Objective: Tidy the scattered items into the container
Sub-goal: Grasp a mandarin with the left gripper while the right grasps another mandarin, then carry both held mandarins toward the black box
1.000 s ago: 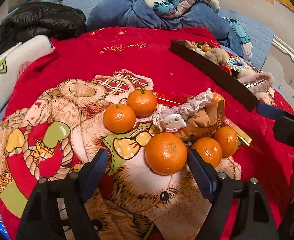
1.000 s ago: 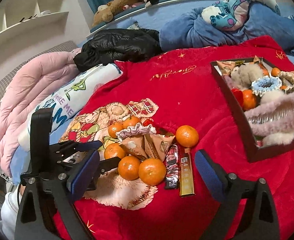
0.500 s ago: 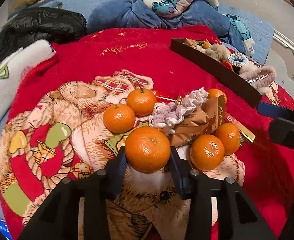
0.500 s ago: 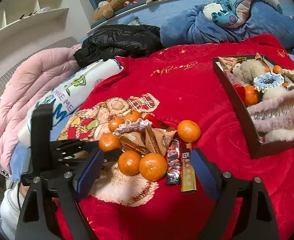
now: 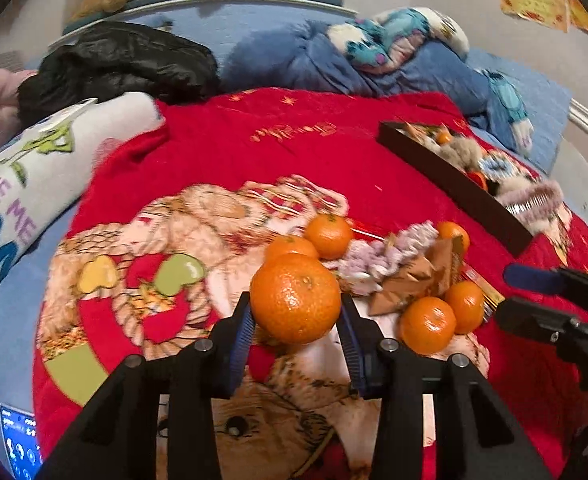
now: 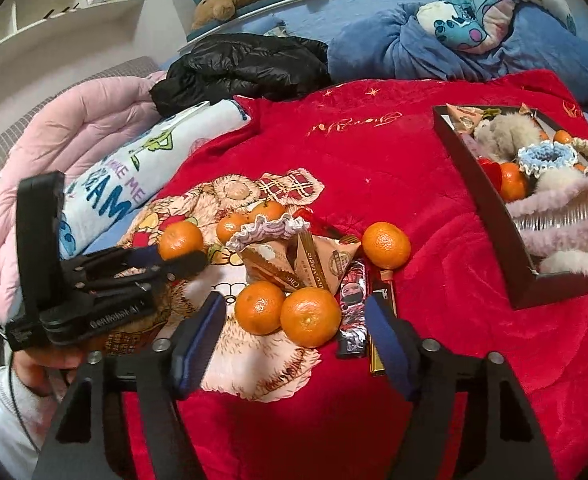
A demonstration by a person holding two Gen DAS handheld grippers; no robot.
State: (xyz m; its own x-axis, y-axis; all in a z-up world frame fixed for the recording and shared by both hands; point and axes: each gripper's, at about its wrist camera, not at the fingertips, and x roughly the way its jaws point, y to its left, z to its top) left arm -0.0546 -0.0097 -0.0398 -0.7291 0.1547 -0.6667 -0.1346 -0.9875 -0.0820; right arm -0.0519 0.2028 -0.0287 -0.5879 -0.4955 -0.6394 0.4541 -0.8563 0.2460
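My left gripper [image 5: 296, 320] is shut on a tangerine [image 5: 295, 297] and holds it above the red blanket; it also shows in the right wrist view [image 6: 180, 240]. Several more tangerines [image 6: 310, 316], brown snack packets [image 6: 314, 260], a purple crocheted scrunchie [image 6: 272, 226] and candy bars [image 6: 352, 304] lie in a pile. My right gripper [image 6: 296, 340] is open, its jaws to either side of the two nearest tangerines. The dark box [image 6: 478, 184] at the right holds plush items and tangerines.
A red blanket [image 6: 374, 152] with a bear print covers the bed. A white printed pillow [image 6: 134, 172], pink quilt [image 6: 74, 132], black jacket [image 6: 246, 68] and blue bedding [image 6: 454, 52] lie behind. A phone [image 5: 20, 436] lies at the lower left.
My left gripper closed on a tangerine from the pile and lifted it up. My right gripper moved down and forward toward the two nearest tangerines, staying open.
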